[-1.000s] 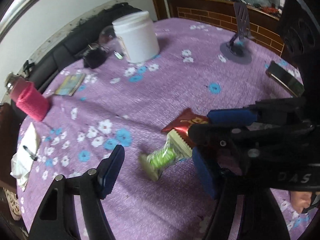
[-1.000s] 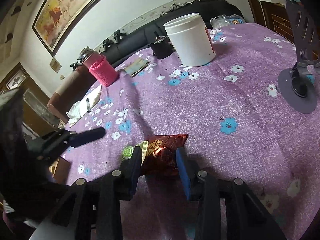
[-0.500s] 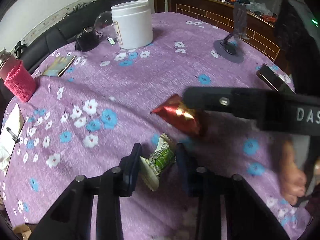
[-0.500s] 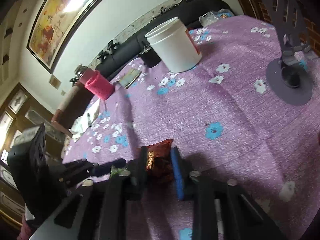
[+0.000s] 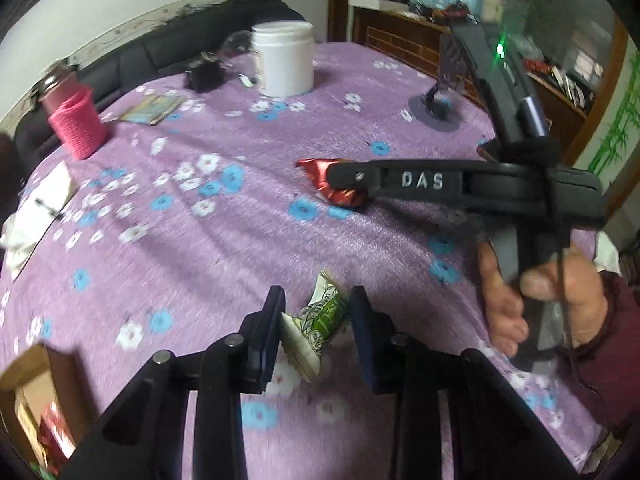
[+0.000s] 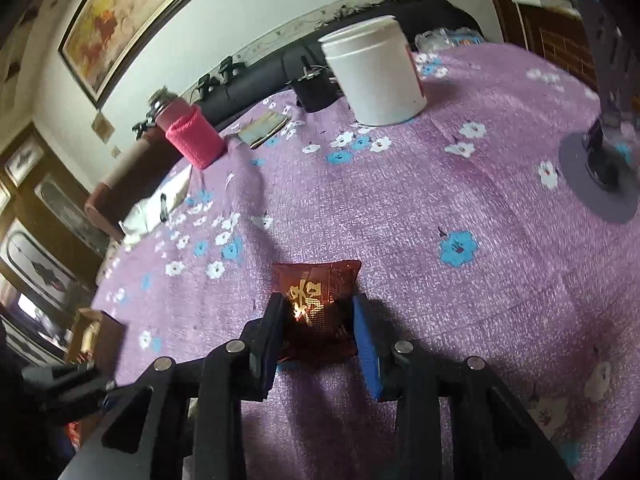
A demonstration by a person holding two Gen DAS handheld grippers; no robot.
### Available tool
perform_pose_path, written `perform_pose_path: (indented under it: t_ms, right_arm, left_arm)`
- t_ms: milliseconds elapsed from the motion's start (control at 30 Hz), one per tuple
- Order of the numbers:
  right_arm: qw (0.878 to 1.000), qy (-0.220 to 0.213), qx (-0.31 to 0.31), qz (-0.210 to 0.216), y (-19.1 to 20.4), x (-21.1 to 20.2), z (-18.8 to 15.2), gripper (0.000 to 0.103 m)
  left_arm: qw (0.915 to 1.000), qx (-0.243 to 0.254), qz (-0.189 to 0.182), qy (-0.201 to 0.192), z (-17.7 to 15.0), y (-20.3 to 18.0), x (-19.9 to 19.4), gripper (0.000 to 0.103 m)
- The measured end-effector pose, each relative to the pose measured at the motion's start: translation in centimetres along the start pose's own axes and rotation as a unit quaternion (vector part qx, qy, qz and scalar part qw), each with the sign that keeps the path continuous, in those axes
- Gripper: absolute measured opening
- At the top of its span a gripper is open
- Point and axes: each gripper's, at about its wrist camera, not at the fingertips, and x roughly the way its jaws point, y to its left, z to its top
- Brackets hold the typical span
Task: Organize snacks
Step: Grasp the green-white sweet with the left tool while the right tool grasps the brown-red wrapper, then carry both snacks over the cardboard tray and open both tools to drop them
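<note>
Both picks made: my left gripper [image 5: 316, 332] clamps the green pack [image 5: 316, 326], right gripper [image 6: 316, 330] the red pack [image 6: 318, 304]; next, carry to box [image 5: 28, 396].

Both grippers low, jaws narrowed on packets

The left gripper [image 5: 318, 330] has its jaws closed in around a green packet [image 5: 320, 320], pads at its sides. The right gripper [image 6: 316, 330] grips a red packet [image 6: 318, 300] between its jaws; the right hand [image 5: 540, 304] wraps its handle, fingers [image 5: 504, 312] curled round the front.
</note>
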Motion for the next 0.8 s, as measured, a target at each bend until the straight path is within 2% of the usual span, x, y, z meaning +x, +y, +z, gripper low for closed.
perform_pose_path:
  t_ms: [233, 267, 367, 467, 600, 667, 733, 800]
  right_arm:
    - [1.000, -0.029, 0.000, 0.008, 0.6, -2.4, 0.0, 0.033]
    - [0.999, -0.033, 0.000, 0.011, 0.8, -2.8, 0.0, 0.033]
    - [0.999, -0.045, -0.011, 0.018, 1.5, -4.4, -0.4, 0.020]
    - [0.999, -0.048, -0.024, 0.009, 2.5, -5.4, -1.0, 0.016]
    - [0.998, -0.047, -0.035, -0.015, 3.1, -6.5, -2.3, 0.015]
    - [0.998, -0.030, -0.033, -0.033, 2.9, -6.4, -2.5, 0.021]
    - [0.998, -0.015, -0.034, -0.050, 2.7, -5.8, -2.3, 0.039]
    - [0.998, -0.008, -0.032, -0.054, 2.7, -5.1, -2.0, 0.046]
  left_arm:
    - [0.9973, -0.056, 0.021, -0.042, -3.4, 1.7, -6.7, 0.032]
    - [0.9959, -0.070, 0.025, -0.051, -4.3, 2.3, -8.1, 0.032]
    - [0.9906, -0.107, 0.032, -0.078, -6.7, 4.2, -11.6, 0.032]
    - [0.9836, -0.146, 0.042, -0.097, -9.5, 6.2, -14.8, 0.032]
    - [0.9771, -0.167, 0.048, -0.123, -12.5, 7.5, -18.0, 0.032]
    - [0.9744, -0.174, 0.047, -0.134, -13.9, 7.7, -19.1, 0.032]
    - [0.9727, -0.179, 0.046, -0.141, -15.0, 7.8, -19.8, 0.032]
    - [0.9703, -0.187, 0.048, -0.146, -16.1, 8.0, -20.4, 0.032]
